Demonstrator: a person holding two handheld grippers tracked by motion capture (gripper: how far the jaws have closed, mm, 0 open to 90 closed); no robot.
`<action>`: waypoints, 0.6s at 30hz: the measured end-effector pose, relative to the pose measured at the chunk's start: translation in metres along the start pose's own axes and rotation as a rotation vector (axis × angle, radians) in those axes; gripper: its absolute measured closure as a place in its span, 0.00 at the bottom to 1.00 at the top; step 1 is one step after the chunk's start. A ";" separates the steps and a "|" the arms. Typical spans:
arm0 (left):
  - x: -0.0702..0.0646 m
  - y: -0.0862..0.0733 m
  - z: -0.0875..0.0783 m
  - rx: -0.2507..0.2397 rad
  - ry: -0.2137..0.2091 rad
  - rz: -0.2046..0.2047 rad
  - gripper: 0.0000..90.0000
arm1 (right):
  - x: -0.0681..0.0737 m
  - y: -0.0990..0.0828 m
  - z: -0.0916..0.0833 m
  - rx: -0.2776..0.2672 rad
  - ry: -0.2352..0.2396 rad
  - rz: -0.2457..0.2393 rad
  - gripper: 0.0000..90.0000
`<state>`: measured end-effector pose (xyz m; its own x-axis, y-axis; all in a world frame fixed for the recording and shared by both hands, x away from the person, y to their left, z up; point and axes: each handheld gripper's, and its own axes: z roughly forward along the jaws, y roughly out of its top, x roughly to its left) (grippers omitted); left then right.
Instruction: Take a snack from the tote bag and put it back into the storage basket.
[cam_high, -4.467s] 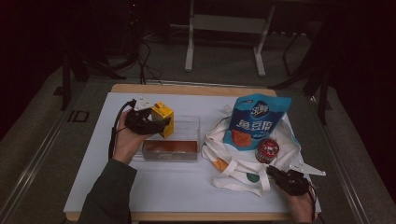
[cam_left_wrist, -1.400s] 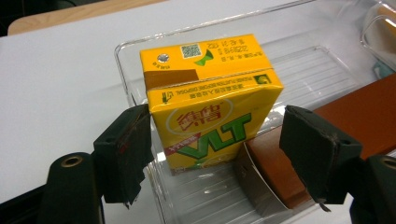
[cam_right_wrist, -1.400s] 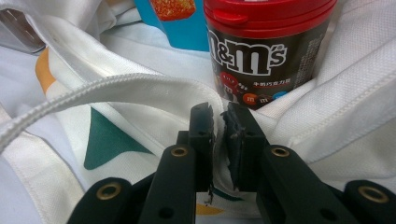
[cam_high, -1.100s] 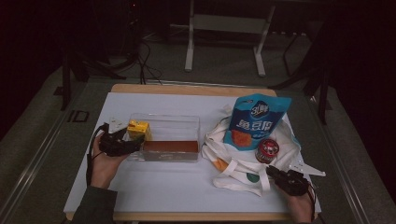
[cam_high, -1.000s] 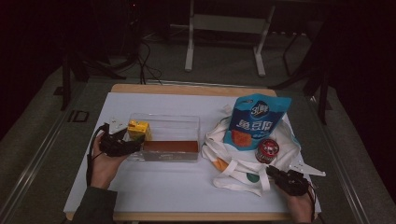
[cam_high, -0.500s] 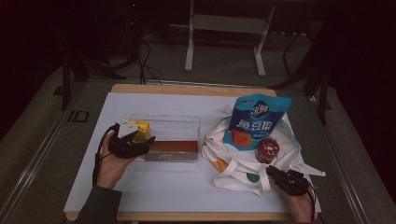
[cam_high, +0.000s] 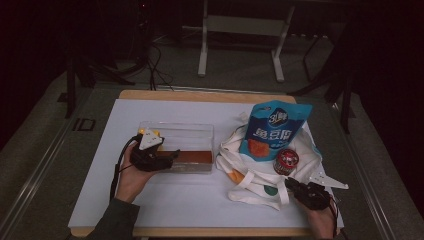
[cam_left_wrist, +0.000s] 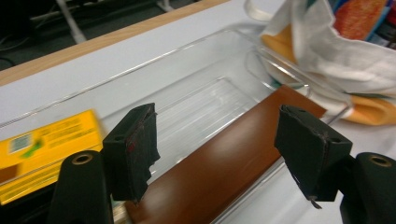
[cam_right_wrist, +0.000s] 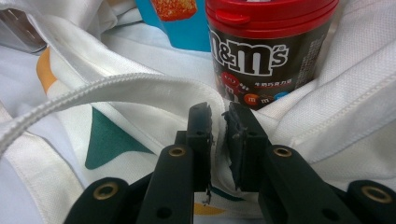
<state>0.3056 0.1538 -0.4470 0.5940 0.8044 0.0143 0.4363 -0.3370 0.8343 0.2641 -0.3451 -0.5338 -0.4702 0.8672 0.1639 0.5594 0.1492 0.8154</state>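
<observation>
left claw open over the clear bin, right claw pinching the tote bag

white sheeting is covering the wooden table (cam_high: 200, 96), with dark floor all around. at about nine o'clock on it, the left gripper (cam_high: 167, 159) is hovering released over the clear plastic bin (cam_high: 200, 131), its pads wide apart with nothing pressed between them. inside the bin, a brown wooden block (cam_left_wrist: 224, 163) is lying along the near wall, and a yellow box (cam_left_wrist: 46, 144) is sitting at the end by the hand. at about five o'clock, the right gripper (cam_high: 291, 184) is clenching a fold of the white tote bag (cam_right_wrist: 140, 93). a red-lidded m&m's tub (cam_right_wrist: 268, 51) is standing on the bag just beyond the jaws, beside a blue snack pouch (cam_high: 272, 131).
</observation>
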 end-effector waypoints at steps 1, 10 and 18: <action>-0.002 0.000 0.001 -0.003 -0.010 0.000 0.33 | 0.000 0.000 0.000 0.001 -0.001 0.001 0.88; -0.010 -0.001 0.010 -0.003 -0.071 0.001 0.32 | 0.003 0.003 0.000 0.014 -0.011 -0.002 0.84; -0.015 -0.007 0.017 0.014 -0.119 0.002 0.30 | 0.007 0.009 -0.005 0.020 -0.010 -0.017 0.81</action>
<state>0.3058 0.1357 -0.4624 0.6704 0.7403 -0.0499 0.4436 -0.3460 0.8267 0.2621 -0.3406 -0.5229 -0.4731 0.8690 0.1448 0.5647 0.1730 0.8070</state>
